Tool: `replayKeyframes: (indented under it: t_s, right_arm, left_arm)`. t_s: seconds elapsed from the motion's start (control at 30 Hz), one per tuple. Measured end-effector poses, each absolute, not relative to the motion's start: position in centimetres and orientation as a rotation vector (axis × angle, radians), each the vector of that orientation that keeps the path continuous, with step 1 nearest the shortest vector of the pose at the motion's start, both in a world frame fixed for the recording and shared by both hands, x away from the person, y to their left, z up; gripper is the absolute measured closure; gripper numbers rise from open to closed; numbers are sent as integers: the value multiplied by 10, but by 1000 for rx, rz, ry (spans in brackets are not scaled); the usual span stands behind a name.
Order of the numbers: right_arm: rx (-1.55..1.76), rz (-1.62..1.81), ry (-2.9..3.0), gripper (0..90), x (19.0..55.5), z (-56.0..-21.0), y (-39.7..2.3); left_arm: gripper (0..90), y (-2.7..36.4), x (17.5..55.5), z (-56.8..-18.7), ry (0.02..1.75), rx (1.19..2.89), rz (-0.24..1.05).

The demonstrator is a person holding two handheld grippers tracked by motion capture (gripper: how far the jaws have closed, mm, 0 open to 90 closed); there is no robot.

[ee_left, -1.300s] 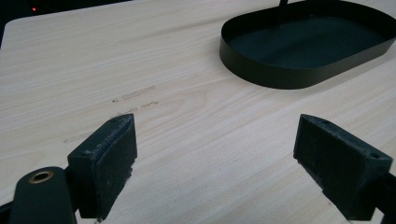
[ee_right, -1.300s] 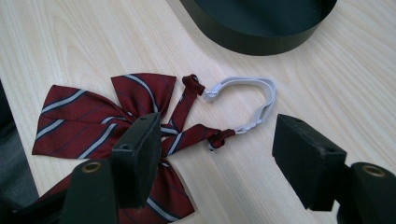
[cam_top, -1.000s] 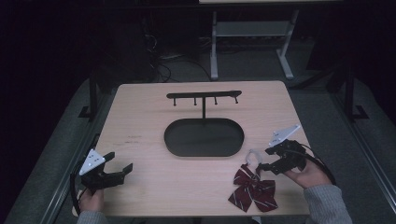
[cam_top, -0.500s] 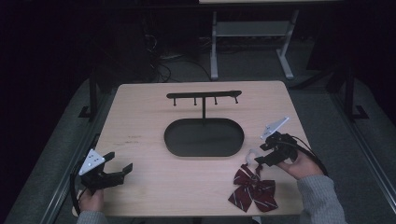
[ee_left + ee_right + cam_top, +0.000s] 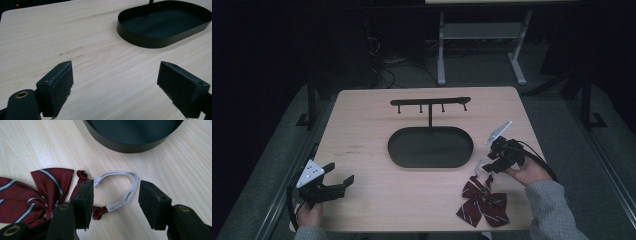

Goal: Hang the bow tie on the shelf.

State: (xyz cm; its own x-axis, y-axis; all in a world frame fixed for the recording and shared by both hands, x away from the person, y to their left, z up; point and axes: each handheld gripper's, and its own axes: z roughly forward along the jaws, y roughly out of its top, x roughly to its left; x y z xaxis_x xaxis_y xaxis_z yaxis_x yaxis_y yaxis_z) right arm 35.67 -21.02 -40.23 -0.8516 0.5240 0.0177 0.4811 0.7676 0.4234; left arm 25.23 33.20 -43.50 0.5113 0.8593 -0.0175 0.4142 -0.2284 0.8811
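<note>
maroon bow tie [image 5: 484, 202]: one; grippers: two.

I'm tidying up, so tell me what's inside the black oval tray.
The tray holds nothing loose; a stand post rises from its back edge. In the right gripper view the near wall hides part of the floor.

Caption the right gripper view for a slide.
Right gripper, jaws closing in around the white elastic loop of a striped maroon bow tie, beside a black tray.
</note>
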Motion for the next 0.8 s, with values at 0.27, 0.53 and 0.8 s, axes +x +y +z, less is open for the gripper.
replayKeyframes:
  t_s: [0.27, 0.53, 0.8]
  right_arm:
    - [856, 573, 2870, 525, 367, -412, -208]
    - [895, 497, 2880, 594, 376, -422, -205]
    - [924, 446, 2892, 612, 382, -430, -202]
  left_arm:
    - [131, 332, 252, -435, 1059, 1843, 608]
    - [131, 331, 252, -435, 1059, 1841, 606]
    - [131, 331, 252, -435, 1058, 1841, 606]
